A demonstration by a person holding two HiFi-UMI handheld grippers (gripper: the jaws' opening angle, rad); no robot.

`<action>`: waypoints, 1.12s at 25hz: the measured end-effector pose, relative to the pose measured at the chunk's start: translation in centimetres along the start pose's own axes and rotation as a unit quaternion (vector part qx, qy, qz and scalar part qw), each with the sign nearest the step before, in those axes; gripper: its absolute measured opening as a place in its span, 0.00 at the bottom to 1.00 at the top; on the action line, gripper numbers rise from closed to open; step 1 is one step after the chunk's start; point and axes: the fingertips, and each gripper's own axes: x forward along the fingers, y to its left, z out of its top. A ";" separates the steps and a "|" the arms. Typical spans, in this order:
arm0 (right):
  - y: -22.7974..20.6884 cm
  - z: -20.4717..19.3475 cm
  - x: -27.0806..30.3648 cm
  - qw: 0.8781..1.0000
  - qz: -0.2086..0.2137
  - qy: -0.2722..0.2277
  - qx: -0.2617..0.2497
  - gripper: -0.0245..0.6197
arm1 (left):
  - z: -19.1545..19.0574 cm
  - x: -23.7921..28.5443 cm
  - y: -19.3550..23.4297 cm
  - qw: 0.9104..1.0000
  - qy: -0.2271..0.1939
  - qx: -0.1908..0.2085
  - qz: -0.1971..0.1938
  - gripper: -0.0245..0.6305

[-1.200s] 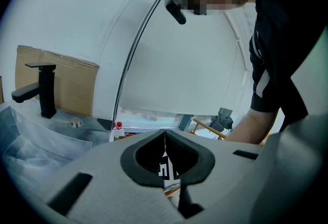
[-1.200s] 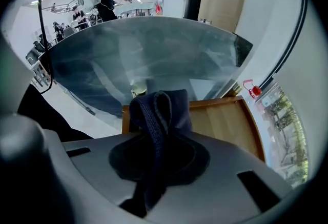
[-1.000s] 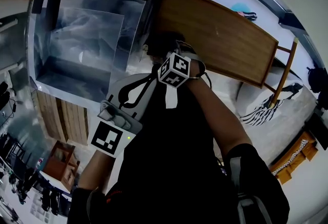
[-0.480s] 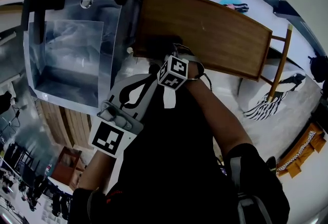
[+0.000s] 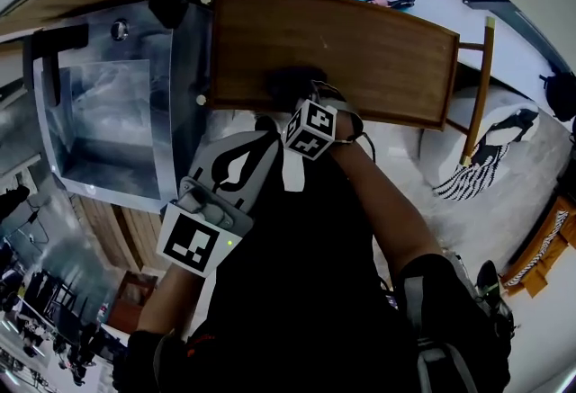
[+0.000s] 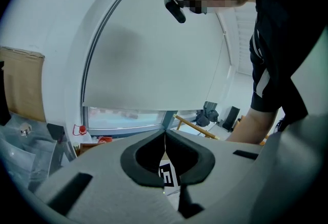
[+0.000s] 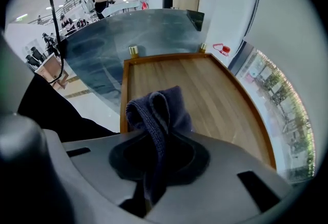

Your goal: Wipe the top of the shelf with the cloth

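Cloth (image 7: 156, 110) moved onto shelf top (image 5: 378, 49), right hand-held gripper (image 7: 154, 164) clamping it

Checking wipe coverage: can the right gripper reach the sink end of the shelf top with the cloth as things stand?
Probably yes. The right gripper holds the dark cloth at the near edge of the wooden shelf top, and the boards ahead look bare right up to the steel sink.

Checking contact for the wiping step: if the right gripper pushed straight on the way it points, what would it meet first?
The wooden shelf top, by way of the dark cloth that the right gripper is shut on. The cloth leads and looks close to the wood, perhaps touching; depth is unclear.
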 end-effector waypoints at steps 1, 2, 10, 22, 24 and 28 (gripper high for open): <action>-0.3 -0.6 -0.2 1.000 -0.002 0.001 0.005 0.11 | 0.1 0.4 -0.4 1.000 0.001 0.002 -0.004 0.07; -0.6 -1.2 -0.4 1.000 -0.004 0.003 0.010 0.11 | 0.2 0.8 -0.7 1.000 0.002 0.004 -0.007 0.07; -2.7 -6.0 -2.2 0.999 -0.019 0.014 0.045 0.11 | 0.9 4.0 -3.3 0.999 0.008 0.016 -0.030 0.07; -5.9 -12.8 -4.6 0.995 -0.035 0.037 0.091 0.11 | 1.6 8.3 -6.4 0.998 0.017 0.024 -0.057 0.07; -6.4 -14.0 -5.1 0.993 -0.038 0.041 0.100 0.11 | 1.8 9.0 -6.8 0.998 0.017 0.025 -0.061 0.07; -7.3 -16.3 -5.9 0.991 -0.044 0.049 0.114 0.11 | 2.2 10.3 -7.6 0.997 0.018 0.030 -0.070 0.07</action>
